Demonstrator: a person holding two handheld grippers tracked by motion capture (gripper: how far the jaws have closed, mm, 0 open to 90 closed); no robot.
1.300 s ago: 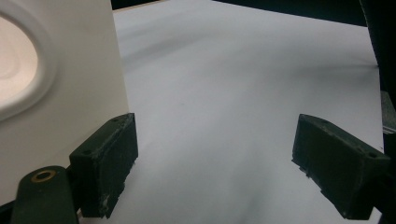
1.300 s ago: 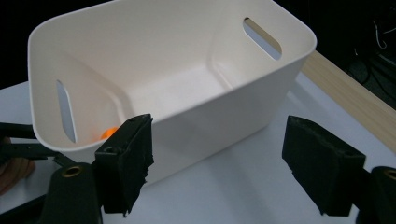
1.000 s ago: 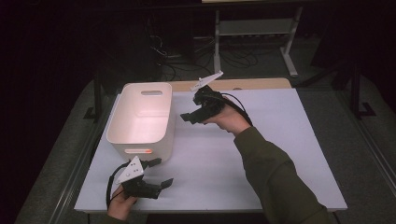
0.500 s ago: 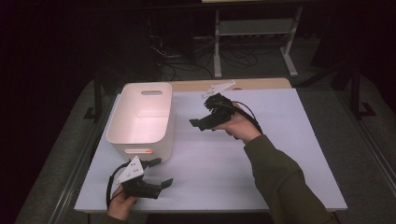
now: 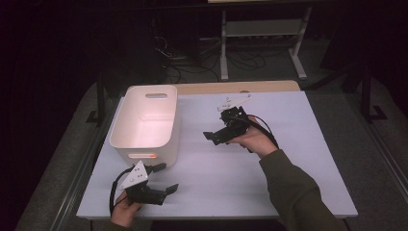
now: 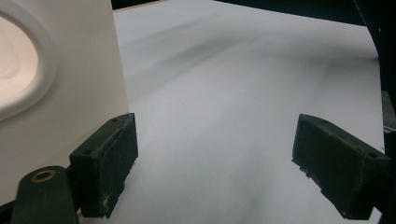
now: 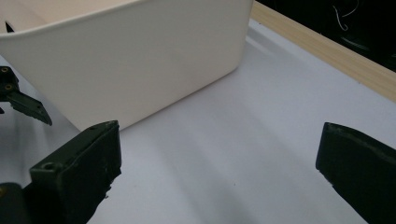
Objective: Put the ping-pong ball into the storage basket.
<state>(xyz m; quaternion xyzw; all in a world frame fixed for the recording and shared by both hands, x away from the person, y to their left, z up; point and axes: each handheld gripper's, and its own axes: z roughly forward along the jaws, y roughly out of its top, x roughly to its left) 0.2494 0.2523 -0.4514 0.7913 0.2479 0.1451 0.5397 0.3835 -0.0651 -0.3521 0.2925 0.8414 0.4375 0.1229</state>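
Observation:
A white plastic bin (image 5: pixel 144 120) with a handle slot stands at the left of the white table (image 5: pixel 288 168); its inside looks empty. My left gripper (image 5: pixel 166 177) rests low near the table's front left corner, just in front of the bin. It is open, with bare table between its pads (image 6: pixel 107 168), and the bin wall (image 6: pixel 60 93) is close on its left. My right gripper (image 5: pixel 212 132) hovers to the right of the bin, pointing at its side wall (image 7: pixel 130 60). Its jaws have just been opening and stand wide, with nothing between them.
A wooden strip (image 5: pixel 240 87) runs along the table's far edge (image 7: pixel 327 51). Beyond it, a white metal rack (image 5: pixel 262 29) and cables (image 5: pixel 192 62) sit on the dark floor. One jaw of the left gripper (image 7: pixel 23 105) shows at the left of the right gripper view.
My right hand has moved right and down, away from the bin's rim toward the table's middle, and its jaws have spread wider. The left hand has stayed put.

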